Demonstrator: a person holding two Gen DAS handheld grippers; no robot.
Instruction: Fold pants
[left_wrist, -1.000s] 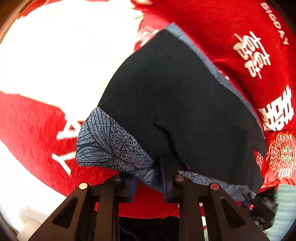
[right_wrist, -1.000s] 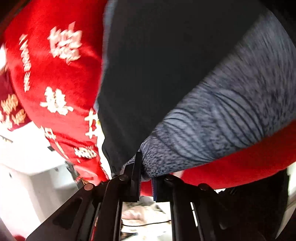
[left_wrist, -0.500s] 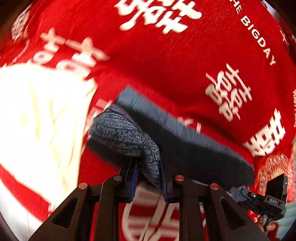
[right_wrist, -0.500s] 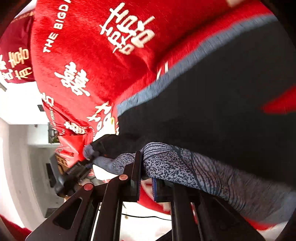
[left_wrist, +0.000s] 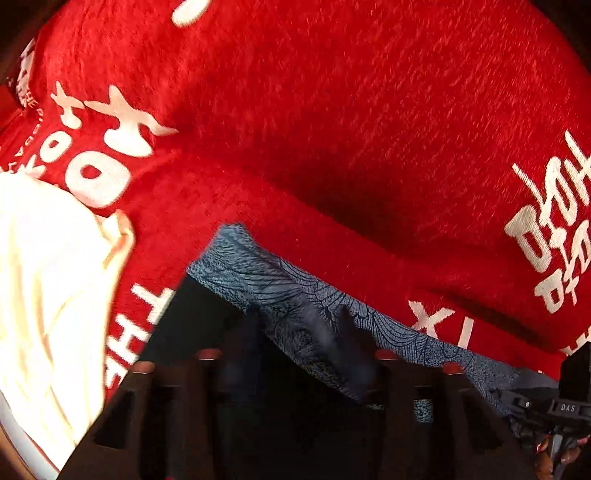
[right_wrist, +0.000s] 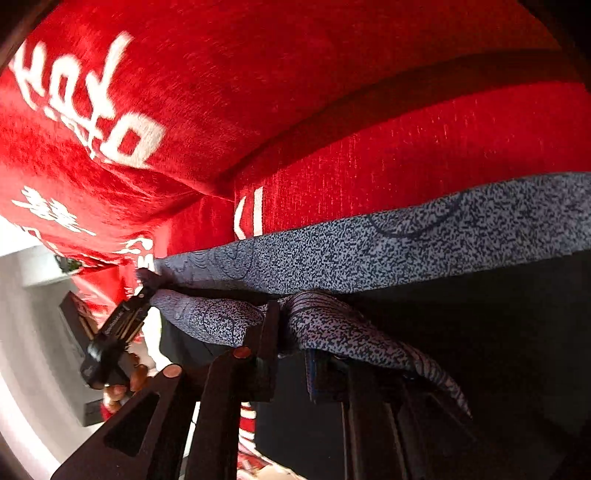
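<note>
Left wrist view shows the pants (left_wrist: 295, 295), dark with a grey leaf-print band, lying low on the red blanket (left_wrist: 332, 129). The band runs from about 10 o'clock down to 4 o'clock. The left gripper (left_wrist: 295, 354) has its fingers close together, pinching the band. A white cloth (left_wrist: 48, 288) sits at 9 o'clock.

In the right wrist view the band runs from 9 to 3 o'clock, and the right gripper (right_wrist: 291, 354) pinches it too.

A second ago the pants hung up high and spread wide. Now they are down on the blanket.
</note>
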